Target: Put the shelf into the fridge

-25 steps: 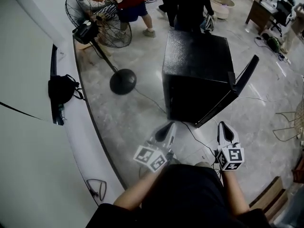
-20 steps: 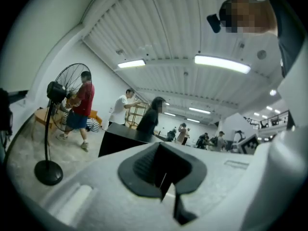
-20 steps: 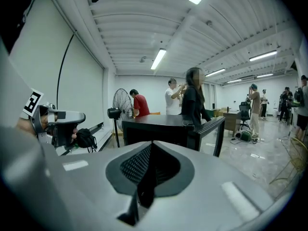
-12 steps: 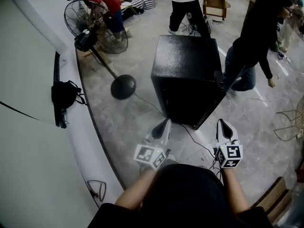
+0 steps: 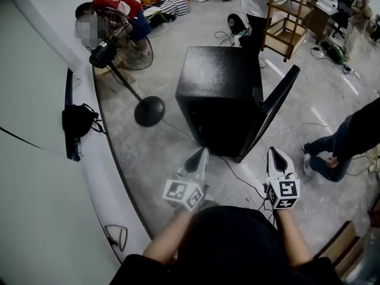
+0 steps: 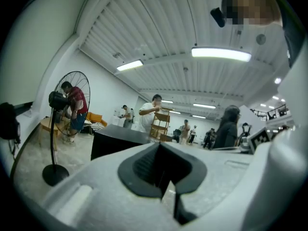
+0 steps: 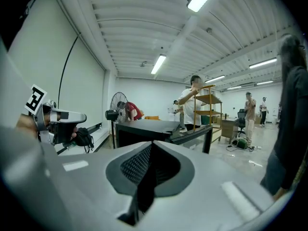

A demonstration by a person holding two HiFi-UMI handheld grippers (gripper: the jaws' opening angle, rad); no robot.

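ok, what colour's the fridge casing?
Black, slightly speckled: the boxy mini fridge shows best in the head view.

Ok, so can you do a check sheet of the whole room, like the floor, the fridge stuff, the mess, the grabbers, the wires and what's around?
Surface: grey shiny floor; the fridge stands on it.
Job's things: black fridge with its door open; no fridge shelf seen in either gripper.
Clutter: standing fan; black bag on the white ledge.
Grippers: left gripper and right gripper are both shut, empty and pointing toward the fridge.
Cables: thin cable on the floor, running from the fridge toward the person.
Surroundings: several people about, one holding a wooden rack.
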